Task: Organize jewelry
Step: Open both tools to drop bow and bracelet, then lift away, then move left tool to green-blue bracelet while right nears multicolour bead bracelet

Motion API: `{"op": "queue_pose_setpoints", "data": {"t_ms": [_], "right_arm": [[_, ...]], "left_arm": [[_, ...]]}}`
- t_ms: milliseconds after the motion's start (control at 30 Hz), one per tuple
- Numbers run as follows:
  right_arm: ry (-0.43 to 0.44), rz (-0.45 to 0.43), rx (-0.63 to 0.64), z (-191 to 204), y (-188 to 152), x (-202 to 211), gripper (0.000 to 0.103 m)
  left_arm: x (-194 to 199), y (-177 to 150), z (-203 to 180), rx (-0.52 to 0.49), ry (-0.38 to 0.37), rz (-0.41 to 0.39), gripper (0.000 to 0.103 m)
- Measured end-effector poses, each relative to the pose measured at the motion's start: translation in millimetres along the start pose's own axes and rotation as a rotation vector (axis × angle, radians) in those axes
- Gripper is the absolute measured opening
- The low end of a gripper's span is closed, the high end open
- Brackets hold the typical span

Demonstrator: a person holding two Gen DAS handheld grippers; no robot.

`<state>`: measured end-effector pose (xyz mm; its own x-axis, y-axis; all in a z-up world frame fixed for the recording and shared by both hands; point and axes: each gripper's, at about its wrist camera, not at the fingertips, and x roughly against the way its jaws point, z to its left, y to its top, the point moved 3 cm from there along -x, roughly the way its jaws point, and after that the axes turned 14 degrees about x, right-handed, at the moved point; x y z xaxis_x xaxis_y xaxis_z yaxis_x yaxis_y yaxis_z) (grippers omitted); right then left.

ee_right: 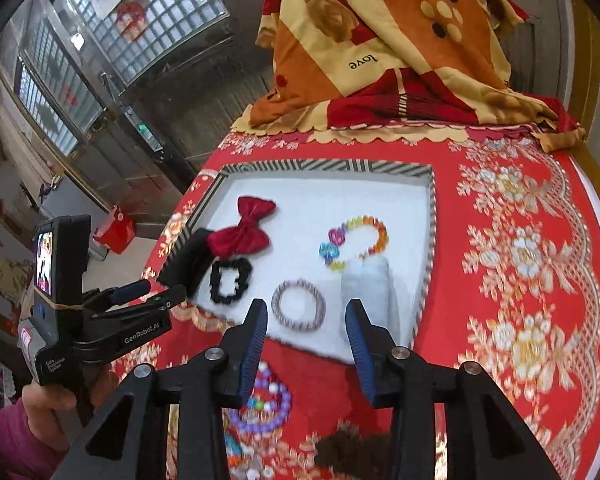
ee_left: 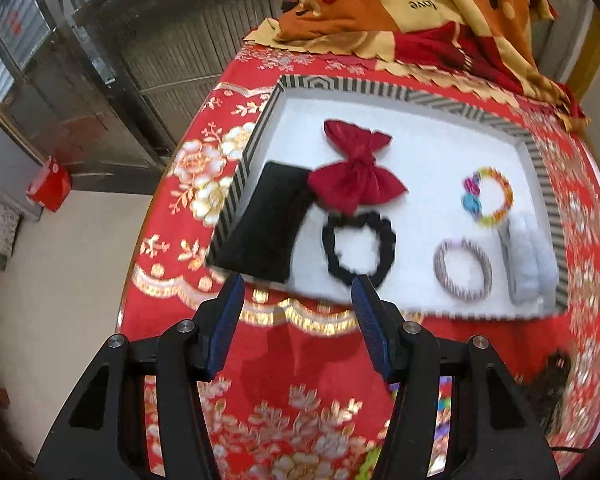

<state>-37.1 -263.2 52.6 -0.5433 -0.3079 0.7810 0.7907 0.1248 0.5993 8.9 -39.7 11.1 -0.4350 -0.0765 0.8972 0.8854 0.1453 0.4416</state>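
From my remote post: a glossy red tablecloth [ee_right: 520, 240] with shiny gold-and-white flowers; on it a striped paper-board tray [ee_right: 328, 166] lined in matt white. Inside lie a satiny red cloth bow [ee_left: 356, 172], a matt black fabric pad [ee_left: 266, 224], a ruffled black cloth scrunchie [ee_left: 358, 250], glossy plastic beads [ee_left: 488, 196] and something pale and fuzzy [ee_left: 530, 264]. My grippers' fingers [ee_left: 226, 320] carry ribbed blue pads.

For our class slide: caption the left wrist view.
Open left gripper above a striped tray holding a red bow, scrunchie and bracelets.
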Motion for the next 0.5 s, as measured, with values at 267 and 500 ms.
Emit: {"op": "queue_pose_setpoints", "data": {"t_ms": [267,500], "right_arm": [[0.010,0.033,-0.003,9.1,-34.7,7.3,0.039],[0.004,0.043,0.025,21.3,-55.6,16.1,0.039]], "left_arm": [[15.5,-33.3,0.0,-0.050,-0.030,0.020,0.056],[28.3,-53.3,3.3,-0.033,-0.043,0.032,0.056]]}}
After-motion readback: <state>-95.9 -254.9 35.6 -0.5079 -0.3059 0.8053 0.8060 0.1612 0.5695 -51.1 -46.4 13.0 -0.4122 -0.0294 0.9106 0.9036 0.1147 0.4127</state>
